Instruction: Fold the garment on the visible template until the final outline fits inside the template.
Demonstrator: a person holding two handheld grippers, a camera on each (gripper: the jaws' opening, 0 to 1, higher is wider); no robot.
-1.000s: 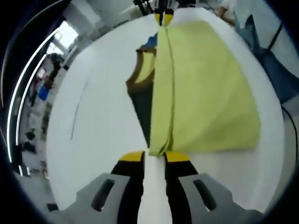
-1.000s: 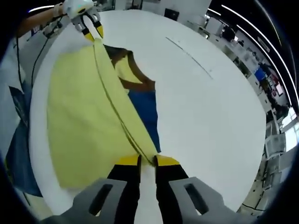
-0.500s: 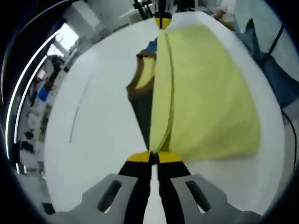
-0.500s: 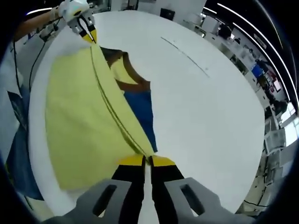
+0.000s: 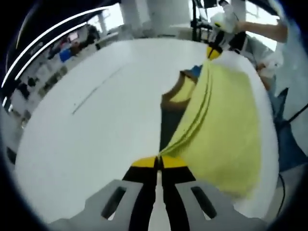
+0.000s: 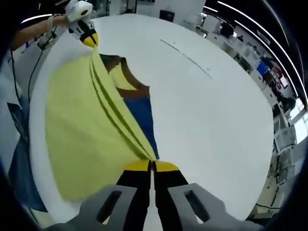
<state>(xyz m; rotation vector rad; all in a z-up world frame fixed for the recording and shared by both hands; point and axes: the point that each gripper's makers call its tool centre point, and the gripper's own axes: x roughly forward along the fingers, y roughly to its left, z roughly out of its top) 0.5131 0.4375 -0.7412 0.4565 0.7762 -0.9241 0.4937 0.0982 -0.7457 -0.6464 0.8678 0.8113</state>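
Observation:
A yellow garment (image 5: 226, 120) with brown trim (image 5: 174, 92) lies on the white table (image 5: 86, 139). One long edge of it is lifted and stretched taut between both grippers, with long creases along it. My left gripper (image 5: 157, 162) is shut on one end of that edge. The right gripper (image 5: 214, 50) holds the far end. In the right gripper view, my right gripper (image 6: 152, 165) is shut on the garment (image 6: 82, 125), and the left gripper (image 6: 89, 38) pinches the far end. A blue panel (image 6: 143, 118) shows beneath the raised edge, beside the brown trim (image 6: 132, 91).
A thin dark line (image 6: 185, 54) is marked on the table's (image 6: 207, 120) bare side, seen also as a line (image 5: 96, 90) in the left gripper view. A person in blue clothing (image 5: 288, 144) stands at the table's edge by the garment. Shelves and equipment (image 6: 269, 72) lie beyond.
Both grippers went from open around the garment's edge to shut on it. The edge has since risen off the table and pulled taut, uncovering more of the blue panel.

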